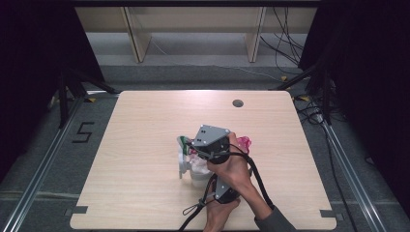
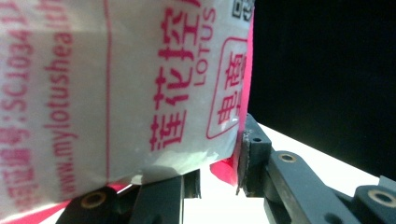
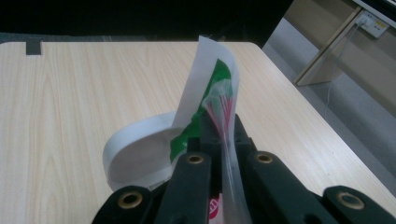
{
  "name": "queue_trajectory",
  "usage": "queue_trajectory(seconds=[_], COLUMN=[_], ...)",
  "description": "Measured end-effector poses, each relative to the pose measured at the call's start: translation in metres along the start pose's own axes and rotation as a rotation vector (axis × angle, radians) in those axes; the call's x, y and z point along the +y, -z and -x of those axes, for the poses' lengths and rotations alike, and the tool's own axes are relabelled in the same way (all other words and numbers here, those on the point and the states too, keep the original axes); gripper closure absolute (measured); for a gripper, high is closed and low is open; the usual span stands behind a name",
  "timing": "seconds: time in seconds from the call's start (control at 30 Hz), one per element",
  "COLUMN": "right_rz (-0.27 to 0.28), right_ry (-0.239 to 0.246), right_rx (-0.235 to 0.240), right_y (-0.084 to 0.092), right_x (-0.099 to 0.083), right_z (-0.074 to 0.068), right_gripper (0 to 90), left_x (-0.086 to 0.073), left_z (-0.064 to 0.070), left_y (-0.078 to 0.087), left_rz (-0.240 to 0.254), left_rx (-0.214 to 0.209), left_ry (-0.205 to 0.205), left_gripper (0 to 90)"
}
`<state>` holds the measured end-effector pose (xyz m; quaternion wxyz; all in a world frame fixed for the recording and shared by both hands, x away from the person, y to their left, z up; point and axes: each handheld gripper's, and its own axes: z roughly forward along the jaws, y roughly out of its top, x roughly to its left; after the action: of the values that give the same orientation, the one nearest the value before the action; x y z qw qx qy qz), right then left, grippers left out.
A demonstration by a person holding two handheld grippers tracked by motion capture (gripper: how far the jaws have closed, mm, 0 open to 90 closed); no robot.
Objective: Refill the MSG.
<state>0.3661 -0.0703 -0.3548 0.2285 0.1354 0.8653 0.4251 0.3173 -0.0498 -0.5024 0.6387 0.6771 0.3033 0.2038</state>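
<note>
1. A white plastic packet [image 2: 116, 93] printed with red lettering was seen near the middle of the table [image 1: 145, 125].
2. The packet's side was clamped by the left tool [image 2: 215, 179].
3. Its thin green-and-white top edge [image 3: 212, 93] was pinched upright by the closed right tool [image 3: 219, 135].
4. The packet's long axis could not be told.

The table [image 1: 145, 145] is lit from above, the room sides are dark, and the close white bag [image 2: 116, 84] looks blurry, maybe overlit.

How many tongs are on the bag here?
2. The left tongs clamp the bag near its base; the right tongs pinch its edge. The hands may hide other contact.
</note>
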Motion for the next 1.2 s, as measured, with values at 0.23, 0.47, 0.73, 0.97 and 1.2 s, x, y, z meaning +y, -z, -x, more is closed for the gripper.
queue_trajectory(seconds=[0.23, 0.47, 0.73, 0.97, 1.2], right_rz=[0.009, 0.017, 0.082, 0.123, 0.184], right_ry=[-0.004, -0.024, -0.05, -0.079, -0.117], right_rx=[0.004, 0.002, 0.019, 0.015, 0.02], right_y=[0.0, 0.004, 0.019, 0.032, 0.05], right_x=[-0.001, -0.001, -0.001, -0.003, -0.009], right_z=[0.003, 0.005, 0.012, 0.019, 0.031], right_gripper=[89.9, 90.0, 90.0, 90.0, 90.0], left_x=[-0.001, -0.003, -0.008, -0.011, -0.012], left_z=[-0.001, 0.0, 0.001, 0.0, -0.009], left_y=[0.0, -0.002, -0.002, 0.002, 0.012], left_rz=[-0.008, 0.005, 0.07, 0.067, -0.008], left_rx=[-0.001, 0.005, 0.043, 0.061, 0.076], left_ry=[-0.007, 0.028, 0.121, 0.13, 0.046], left_gripper=[73.5, 73.3, 71.6, 69.5, 66.4])
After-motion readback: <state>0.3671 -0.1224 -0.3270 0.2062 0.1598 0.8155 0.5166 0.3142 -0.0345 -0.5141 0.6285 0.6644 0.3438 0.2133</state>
